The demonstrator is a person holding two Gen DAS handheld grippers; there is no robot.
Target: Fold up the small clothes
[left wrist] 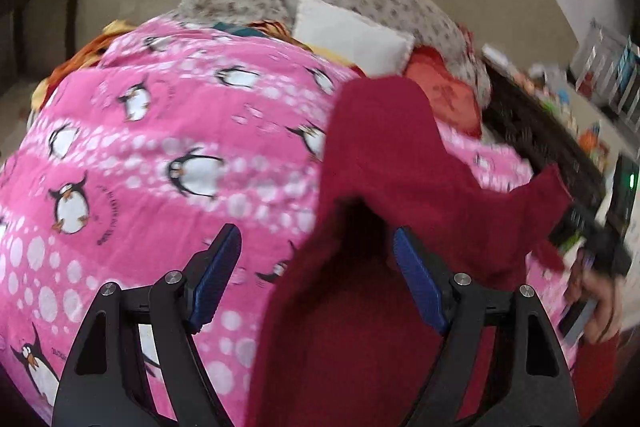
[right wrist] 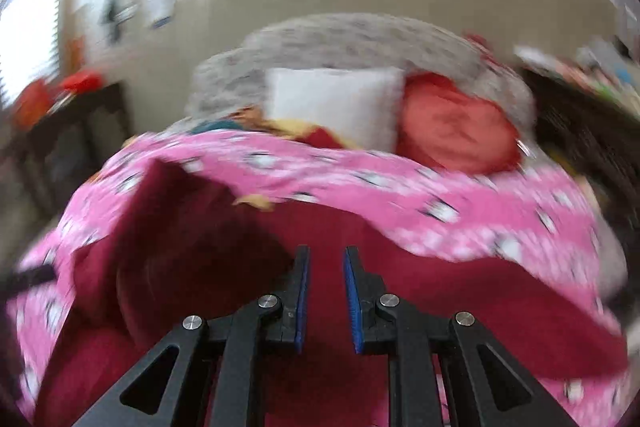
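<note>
My left hand-held gripper (left wrist: 316,247) hangs w/ jaws spread wide, empty, over dark red garment (left wrist: 372,163). Right hand-held gripper (right wrist: 326,259) jaws parted narrowly, nothing between. Garment lies rumpled on pink penguin blanket (left wrist: 160,131) on bed.

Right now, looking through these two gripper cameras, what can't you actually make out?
- What garment the dark red cloth is: left wrist view, bunched folds and the bottom edge cut it off.
- Whether the right gripper pinches the cloth: right wrist view, motion blur; its jaws stand slightly apart.
- The penguin blanket print: right wrist view, smeared by blur.
- The clutter on the dark shelf: left wrist view, too small and blurred.
</note>
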